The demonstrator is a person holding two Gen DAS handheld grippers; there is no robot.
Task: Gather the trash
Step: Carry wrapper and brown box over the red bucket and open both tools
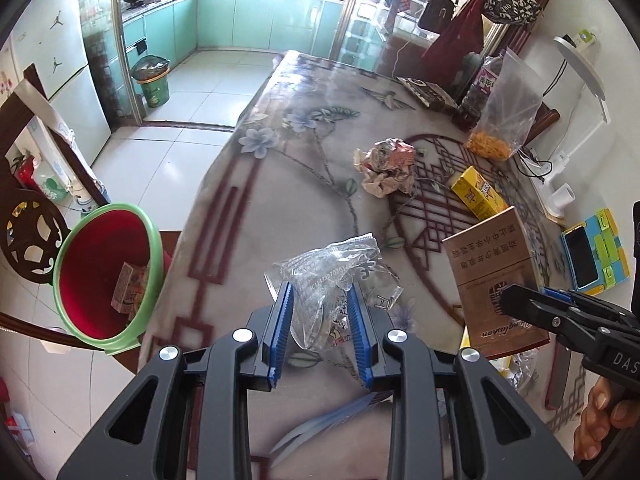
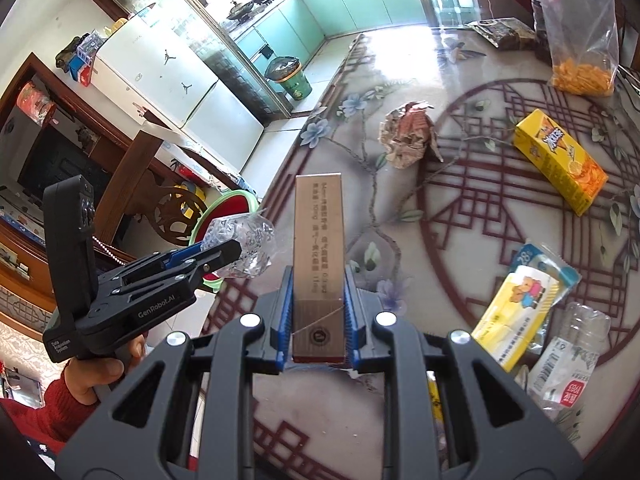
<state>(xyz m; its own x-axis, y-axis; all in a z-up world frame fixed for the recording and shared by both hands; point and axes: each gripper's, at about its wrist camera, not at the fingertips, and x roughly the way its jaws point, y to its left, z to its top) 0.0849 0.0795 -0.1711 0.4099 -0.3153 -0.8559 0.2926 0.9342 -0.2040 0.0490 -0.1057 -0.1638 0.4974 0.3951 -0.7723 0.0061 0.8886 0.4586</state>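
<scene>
Left gripper (image 1: 320, 300) closed on a crumpled clear plastic wrapper (image 1: 334, 276), blue pads (image 1: 282, 320) pressing it from both sides, wrapper bulging up and forward past the fingertips; held above the near part of the table (image 1: 248, 184), close to its left edge; in the right wrist view the same gripper (image 2: 224, 254) shows from the side with the wrapper (image 2: 244, 246) bunched at its tip, in front of the bin rim; right gripper (image 2: 316, 304) closed on a brown cigarette box (image 2: 318, 248), box gripped at its lower end across the narrow sides and standing up between the fingers; in the left wrist view the box (image 1: 496, 276) sits just right of the wrapper with the right gripper (image 1: 520, 302) at its lower edge; red bin with green rim (image 1: 100, 272) stands on the floor left of the table, just beside its edge, with a small printed carton visible inside; further out on the floral tablecloth: a crumpled paper wad (image 2: 410, 134) near the centre, a yellow drink carton (image 2: 560, 160) lying on its side to the right of it, well apart from both grippers; a clear bag of orange snacks (image 2: 580, 60) upright at the far right; a yellow tissue pack (image 2: 516, 316) and a flattened clear bottle (image 2: 568, 364) lying beside each other at the near right; green waste bin (image 1: 154, 82) at the kitchen doorway, far back.
</scene>
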